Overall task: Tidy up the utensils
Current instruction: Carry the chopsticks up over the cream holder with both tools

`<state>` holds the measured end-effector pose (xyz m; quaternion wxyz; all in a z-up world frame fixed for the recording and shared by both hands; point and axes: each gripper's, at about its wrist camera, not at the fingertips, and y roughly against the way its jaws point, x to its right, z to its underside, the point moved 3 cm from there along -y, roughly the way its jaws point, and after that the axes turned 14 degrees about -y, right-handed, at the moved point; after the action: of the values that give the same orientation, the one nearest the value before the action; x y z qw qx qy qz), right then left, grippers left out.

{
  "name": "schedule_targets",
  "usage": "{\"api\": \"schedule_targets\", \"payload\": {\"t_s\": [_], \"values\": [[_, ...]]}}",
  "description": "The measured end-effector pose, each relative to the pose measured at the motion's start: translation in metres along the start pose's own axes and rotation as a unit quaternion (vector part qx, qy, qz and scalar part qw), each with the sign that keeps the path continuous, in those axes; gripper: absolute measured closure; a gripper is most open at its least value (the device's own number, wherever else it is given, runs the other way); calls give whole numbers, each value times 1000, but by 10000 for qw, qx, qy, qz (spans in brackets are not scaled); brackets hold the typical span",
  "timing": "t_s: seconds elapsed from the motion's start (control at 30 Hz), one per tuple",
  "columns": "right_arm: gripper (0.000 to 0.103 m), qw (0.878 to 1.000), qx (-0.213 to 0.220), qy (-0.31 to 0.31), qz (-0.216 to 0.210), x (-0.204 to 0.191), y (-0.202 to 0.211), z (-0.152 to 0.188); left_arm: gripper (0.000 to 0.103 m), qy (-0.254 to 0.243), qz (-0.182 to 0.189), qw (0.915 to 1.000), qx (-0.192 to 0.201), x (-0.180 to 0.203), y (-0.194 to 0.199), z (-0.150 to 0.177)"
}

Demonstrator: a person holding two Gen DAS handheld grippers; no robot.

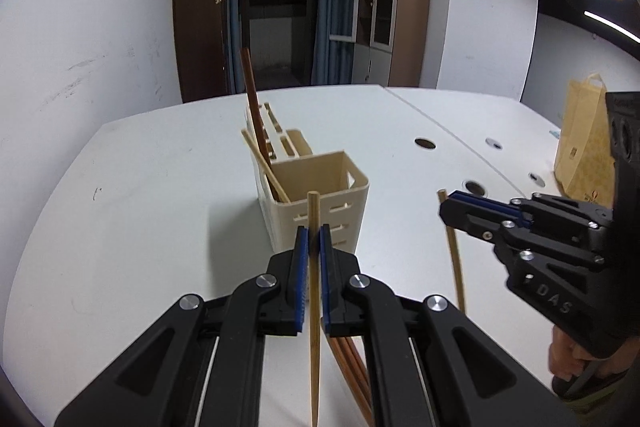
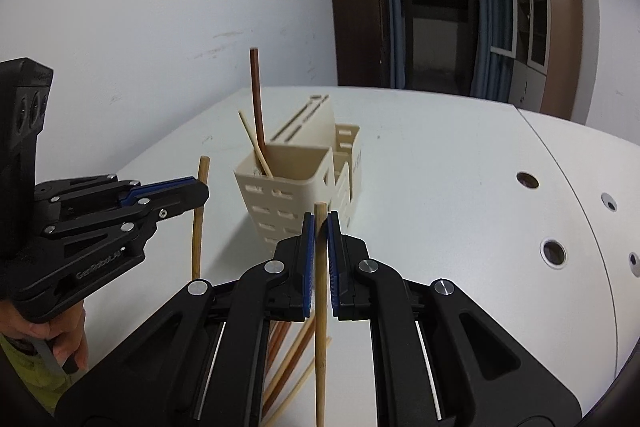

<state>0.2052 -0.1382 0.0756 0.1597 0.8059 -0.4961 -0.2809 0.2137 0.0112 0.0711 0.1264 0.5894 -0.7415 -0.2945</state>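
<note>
The left gripper (image 1: 314,239) is clamped tight on one pale chopstick (image 1: 315,307), held upright above the white table (image 1: 160,187). The right gripper (image 2: 321,227) pinches a second pale chopstick (image 2: 321,327) the same way. Ahead of both, mid-table, stands the cream holder (image 1: 316,195), with a dark chopstick (image 1: 254,107) and a light chopstick (image 1: 264,167) leaning in its near compartment. More loose chopsticks (image 2: 288,359) lie on the table beneath the grippers, toward the near edge. A paper bag (image 1: 584,143) stands by the right edge, beyond round cable holes (image 1: 425,143).
</note>
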Motion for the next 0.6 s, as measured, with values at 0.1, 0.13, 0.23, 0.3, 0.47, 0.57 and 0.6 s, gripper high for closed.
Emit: {"api": "schedule_targets", "payload": {"t_s": [0.1,0.13,0.23,0.3,0.47,0.57,0.6], "values": [[97,9999,90,-57,-90,-1,-1,-7,97,28,-14,9998,195,1,8,-8],[97,9999,137,-42,-88,-2,0,-8,97,19,-32,9997,255,3,9,-11],[97,9996,284,1,-74,-6,2,-13,97,52,-23,9993,382,3,10,-18],[97,9992,378,10,-115,-9,4,-17,97,147,18,9987,484,0,12,-23],[97,9979,598,40,-224,-16,13,-27,97,239,-104,9964,809,-7,21,-35],[97,9968,684,26,-406,-20,16,-35,97,140,-251,9954,918,-6,24,-41],[97,9964,681,-17,-505,-21,17,-38,97,88,-358,9944,989,-6,27,-43]]}}
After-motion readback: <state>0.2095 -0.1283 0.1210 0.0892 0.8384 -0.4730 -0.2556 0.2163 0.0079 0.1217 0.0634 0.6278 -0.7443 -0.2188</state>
